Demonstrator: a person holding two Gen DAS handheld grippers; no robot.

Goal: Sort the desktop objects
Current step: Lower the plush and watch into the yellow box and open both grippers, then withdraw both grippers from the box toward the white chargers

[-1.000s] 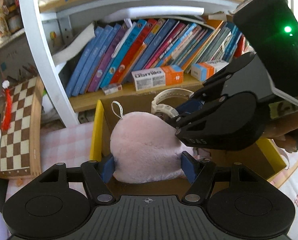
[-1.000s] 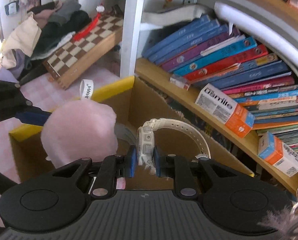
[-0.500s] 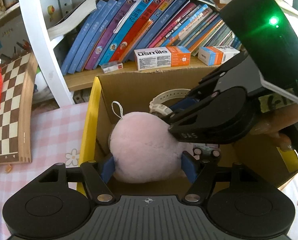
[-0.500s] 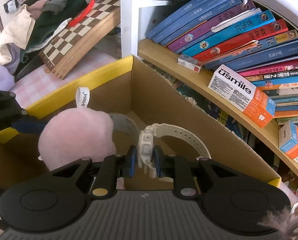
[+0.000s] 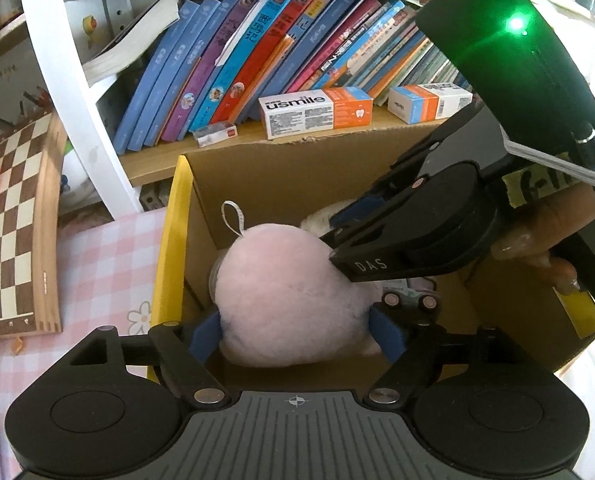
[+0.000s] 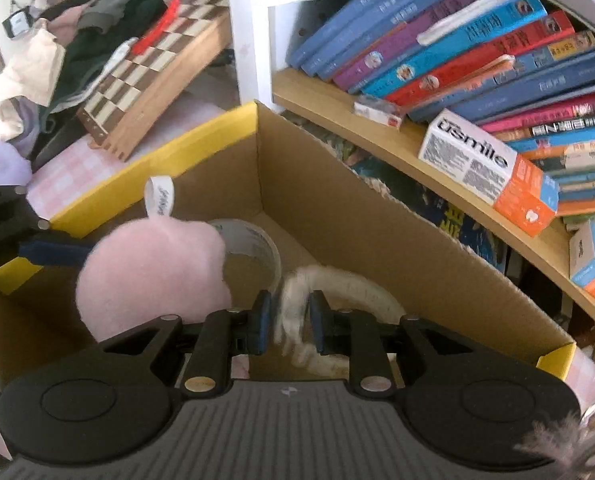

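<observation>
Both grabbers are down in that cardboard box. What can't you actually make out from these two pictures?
- White watch, right wrist view: motion-blurred, so whether the right hand-held gripper grips it is unclear.
- Tape roll: partly behind the pink plush.
- Cardboard box floor, left wrist view: hidden by the plush and the right hand-held gripper.
- Small thing behind the left hand-held gripper: too hidden to identify.
</observation>
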